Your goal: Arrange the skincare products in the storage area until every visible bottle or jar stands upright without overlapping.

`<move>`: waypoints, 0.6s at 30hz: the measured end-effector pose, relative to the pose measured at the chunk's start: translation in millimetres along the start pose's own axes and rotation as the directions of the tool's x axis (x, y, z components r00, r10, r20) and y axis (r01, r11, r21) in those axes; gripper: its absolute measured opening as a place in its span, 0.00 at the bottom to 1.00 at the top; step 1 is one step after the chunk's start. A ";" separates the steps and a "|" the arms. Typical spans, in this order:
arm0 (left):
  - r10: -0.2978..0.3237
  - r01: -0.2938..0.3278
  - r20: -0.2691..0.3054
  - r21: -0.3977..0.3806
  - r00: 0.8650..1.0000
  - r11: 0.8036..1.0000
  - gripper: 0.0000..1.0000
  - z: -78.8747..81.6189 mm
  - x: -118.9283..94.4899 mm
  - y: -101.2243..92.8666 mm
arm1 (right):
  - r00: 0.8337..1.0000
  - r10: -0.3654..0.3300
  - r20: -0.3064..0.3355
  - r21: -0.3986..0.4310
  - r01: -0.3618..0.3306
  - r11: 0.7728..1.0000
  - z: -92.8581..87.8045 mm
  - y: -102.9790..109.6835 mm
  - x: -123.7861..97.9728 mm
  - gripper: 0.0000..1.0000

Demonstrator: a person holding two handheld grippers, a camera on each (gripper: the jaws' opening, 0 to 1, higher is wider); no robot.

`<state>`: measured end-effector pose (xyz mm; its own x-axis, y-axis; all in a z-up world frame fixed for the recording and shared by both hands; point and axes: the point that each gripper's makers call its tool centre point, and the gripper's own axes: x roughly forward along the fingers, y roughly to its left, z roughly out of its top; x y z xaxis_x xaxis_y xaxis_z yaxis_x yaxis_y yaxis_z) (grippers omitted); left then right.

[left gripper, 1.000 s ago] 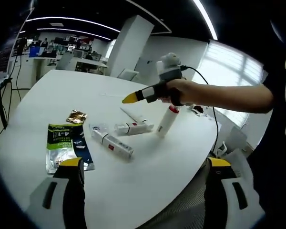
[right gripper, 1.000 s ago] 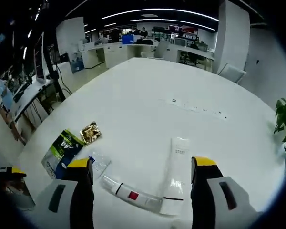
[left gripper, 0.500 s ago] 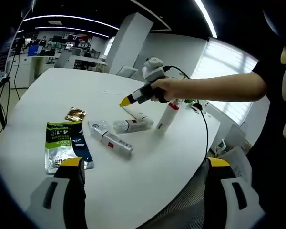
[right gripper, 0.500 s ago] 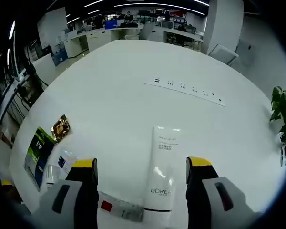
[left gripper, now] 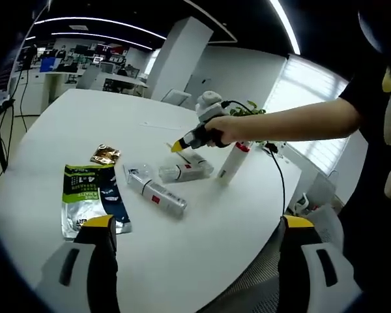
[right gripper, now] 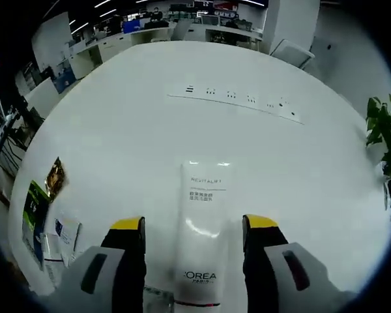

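Right gripper [right gripper: 192,225], fingers open and empty, straddles the lying white tube [right gripper: 202,235] on the desk [right gripper: 117,130]; left gripper [left gripper: 195,225] open, idle: close squarely across the tube's width before uprighting.

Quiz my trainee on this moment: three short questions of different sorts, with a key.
1. True or false: the white tube lies flat, framed by the right claw's open jaws.
2. What colour is the small packet just beyond the green sachet? A gold, B blue, C pink.
3. Fill in: the left claw is ____ (open or shut).

Key: 1 true; 2 A; 3 open.
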<state>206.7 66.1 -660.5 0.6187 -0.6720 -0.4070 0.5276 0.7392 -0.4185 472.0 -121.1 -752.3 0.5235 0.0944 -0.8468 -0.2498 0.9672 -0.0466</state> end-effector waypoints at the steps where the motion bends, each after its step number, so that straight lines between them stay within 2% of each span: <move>1: -0.001 0.001 -0.002 0.000 1.000 1.000 0.96 -0.1 0.6 0.0 | 1.000 0.001 -0.004 0.000 -0.001 1.000 -1.2 0.1 0.5 0.60; 5: -0.005 0.005 0.012 -0.011 1.000 1.000 0.96 2.2 2.8 0.8 | 1.000 -0.001 -0.010 -0.012 0.001 1.000 -3.0 -1.6 3.4 0.57; 8: -0.003 0.003 -0.014 -0.002 1.000 1.000 0.96 -3.1 5.9 3.1 | 1.000 0.001 -0.027 -0.020 -0.002 1.000 -6.2 -2.6 6.5 0.54; 13: -0.009 0.009 0.000 -0.014 1.000 1.000 0.96 -0.9 7.2 1.6 | 1.000 0.014 -0.025 -0.014 -0.015 1.000 -4.3 -2.8 7.6 0.54; 18: -0.009 0.009 -0.012 -0.014 1.000 1.000 0.95 -3.7 9.9 2.3 | 0.999 0.014 -0.038 0.002 -0.014 1.000 -4.6 -3.9 8.4 0.51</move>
<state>211.8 61.0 -668.5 0.6067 -0.6793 -0.4129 0.5252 0.7324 -0.4333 473.7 -125.1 -761.7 0.4882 0.0989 -0.8671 -0.2555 0.9662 -0.0337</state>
